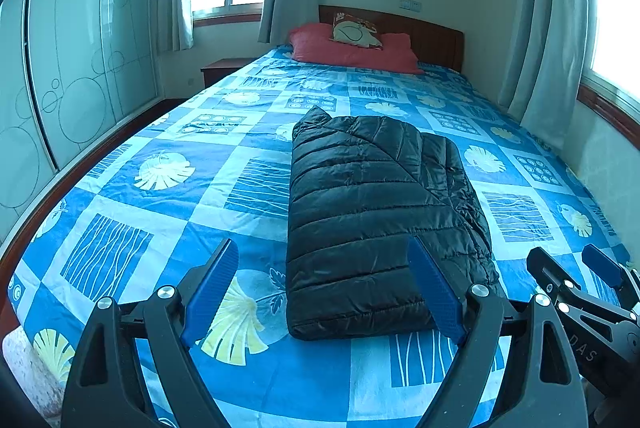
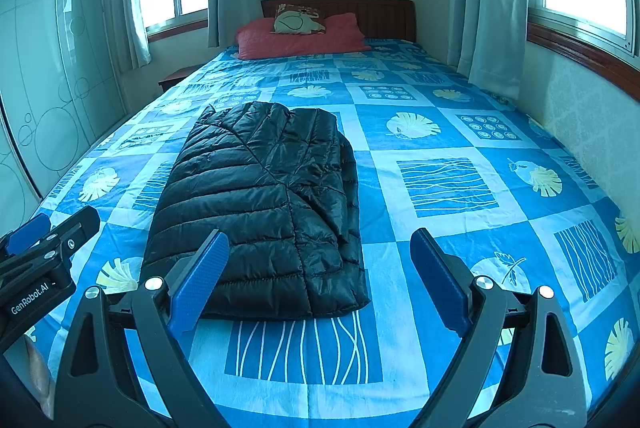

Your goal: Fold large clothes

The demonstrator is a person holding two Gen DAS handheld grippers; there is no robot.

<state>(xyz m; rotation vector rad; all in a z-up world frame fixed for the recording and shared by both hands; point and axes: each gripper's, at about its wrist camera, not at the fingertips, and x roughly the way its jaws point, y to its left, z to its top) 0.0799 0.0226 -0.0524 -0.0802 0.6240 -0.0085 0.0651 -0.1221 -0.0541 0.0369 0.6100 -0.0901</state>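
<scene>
A black quilted puffer jacket (image 1: 376, 212) lies folded into a compact rectangle on the blue patterned bedspread (image 1: 168, 196); the right wrist view shows the same jacket (image 2: 256, 212). My left gripper (image 1: 324, 256) hovers above the near end of the bed, open, its blue pads wide apart and empty. My right gripper (image 2: 320, 248) hangs beside it, also open and empty, its left pad in front of the jacket's near edge. Each gripper shows at the edge of the other's view.
A red pillow (image 1: 352, 52) and a patterned cushion (image 1: 356, 30) rest against the wooden headboard (image 1: 432, 36). A wardrobe with glass sliding doors (image 1: 80, 60) runs along the left. A nightstand (image 1: 224, 68) stands by the bed's far left corner. Curtains and a wall border the right side.
</scene>
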